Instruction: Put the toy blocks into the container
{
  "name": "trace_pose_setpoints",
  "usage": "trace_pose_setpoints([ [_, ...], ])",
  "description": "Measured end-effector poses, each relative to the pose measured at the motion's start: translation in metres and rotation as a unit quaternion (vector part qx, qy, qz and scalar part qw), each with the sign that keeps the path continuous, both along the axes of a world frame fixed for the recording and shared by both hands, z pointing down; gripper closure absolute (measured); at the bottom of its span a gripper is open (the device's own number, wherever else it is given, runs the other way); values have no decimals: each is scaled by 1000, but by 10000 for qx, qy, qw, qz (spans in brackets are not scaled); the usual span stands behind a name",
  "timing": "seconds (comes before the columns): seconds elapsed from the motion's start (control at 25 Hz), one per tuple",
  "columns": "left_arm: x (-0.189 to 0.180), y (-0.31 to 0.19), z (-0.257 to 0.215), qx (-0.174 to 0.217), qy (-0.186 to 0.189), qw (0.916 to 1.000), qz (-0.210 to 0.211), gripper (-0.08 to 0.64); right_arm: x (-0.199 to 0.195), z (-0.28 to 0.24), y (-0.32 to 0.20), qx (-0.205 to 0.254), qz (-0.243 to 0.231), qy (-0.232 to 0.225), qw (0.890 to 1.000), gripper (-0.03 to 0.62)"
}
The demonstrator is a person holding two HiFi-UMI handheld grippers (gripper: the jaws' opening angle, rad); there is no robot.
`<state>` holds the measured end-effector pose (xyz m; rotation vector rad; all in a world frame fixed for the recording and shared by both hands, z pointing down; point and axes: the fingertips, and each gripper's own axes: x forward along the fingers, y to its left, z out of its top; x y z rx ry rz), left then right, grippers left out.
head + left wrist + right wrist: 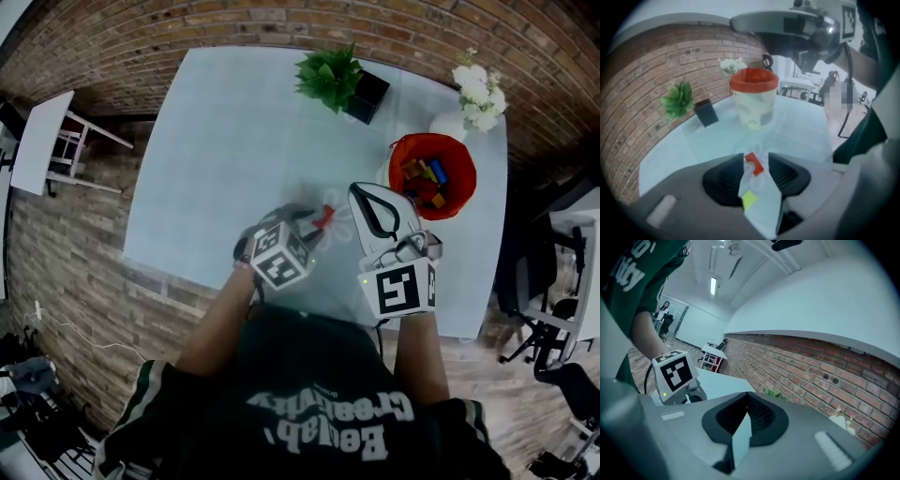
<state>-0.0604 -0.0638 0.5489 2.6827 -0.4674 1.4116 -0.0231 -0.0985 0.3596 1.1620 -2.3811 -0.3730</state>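
Between the left gripper's (756, 158) fingers (725, 177) sits a red block (753, 164).

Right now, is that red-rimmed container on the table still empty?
No: the head view shows several coloured toy blocks already lying inside the red-rimmed container.

Your head view looks down on the tabletop (216, 141); your left gripper view shares its container (754, 110); the right faces the brick wall (811, 376).
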Motion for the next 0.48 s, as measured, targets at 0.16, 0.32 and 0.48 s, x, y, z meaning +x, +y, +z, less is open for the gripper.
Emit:
trace_pose_setpoints([
  [0.16, 6, 3, 38, -382, -249, 9989, -59, 382, 14, 9, 1, -93, 139, 49, 9998, 586],
  [0.32, 9, 3, 65, -628, -469, 9968, -133, 373, 27, 16, 2, -166, 288, 50, 9994, 586],
  [0.48, 14, 3, 83, -781, -622, 9949, -147, 370, 39, 23, 2, -254, 389, 63, 9989, 586],
])
